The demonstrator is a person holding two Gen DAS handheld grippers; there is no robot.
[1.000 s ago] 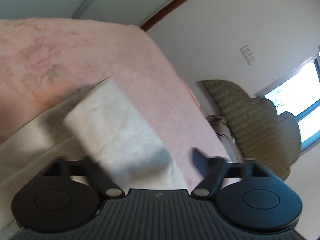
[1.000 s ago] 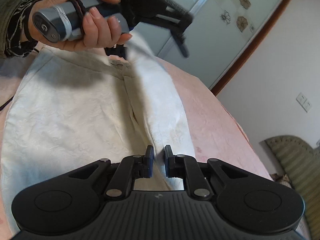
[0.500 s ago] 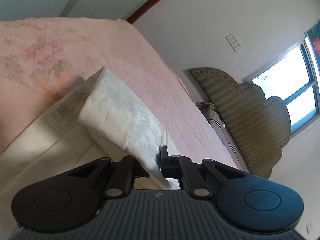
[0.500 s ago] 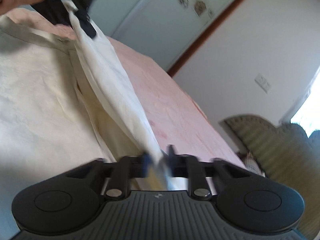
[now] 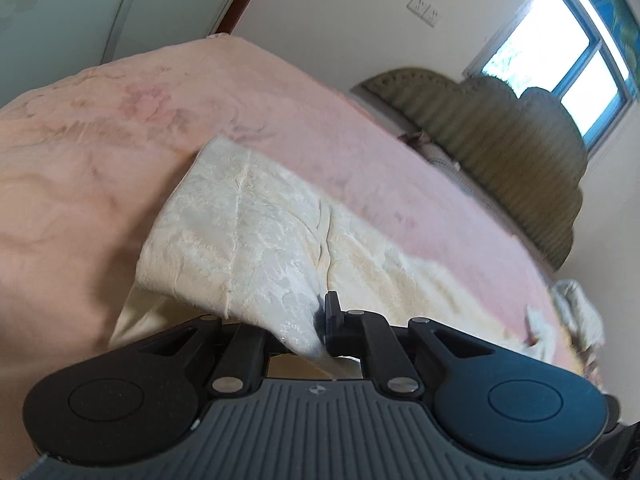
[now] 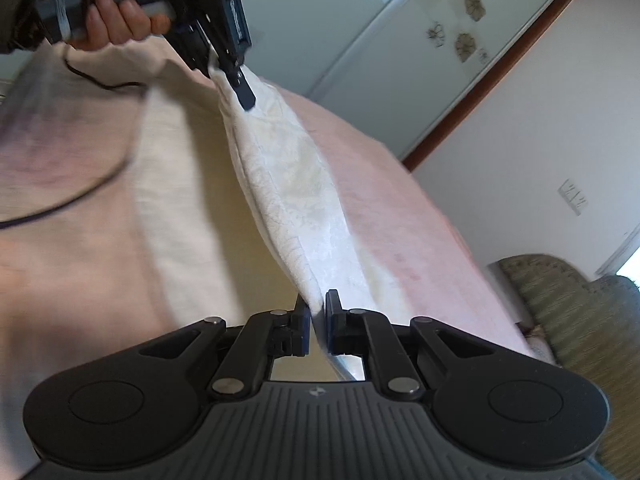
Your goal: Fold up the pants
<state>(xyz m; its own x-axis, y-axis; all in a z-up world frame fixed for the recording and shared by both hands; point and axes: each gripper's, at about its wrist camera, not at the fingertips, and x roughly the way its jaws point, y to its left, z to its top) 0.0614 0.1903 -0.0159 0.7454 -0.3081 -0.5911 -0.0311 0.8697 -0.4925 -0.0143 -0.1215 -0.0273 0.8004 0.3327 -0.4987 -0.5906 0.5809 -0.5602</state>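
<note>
Pants (image 6: 292, 184) stretched, pinched inside both grippers' jaws.

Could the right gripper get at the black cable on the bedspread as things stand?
Probably not: the right gripper is shut on the pants, stretched to the left gripper; the cable lies off to the side.

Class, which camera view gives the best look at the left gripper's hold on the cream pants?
The right wrist view: it shows the left gripper from outside, shut on the pants, which stretch to the right gripper. The left wrist view shows cloth covering one finger.
</note>
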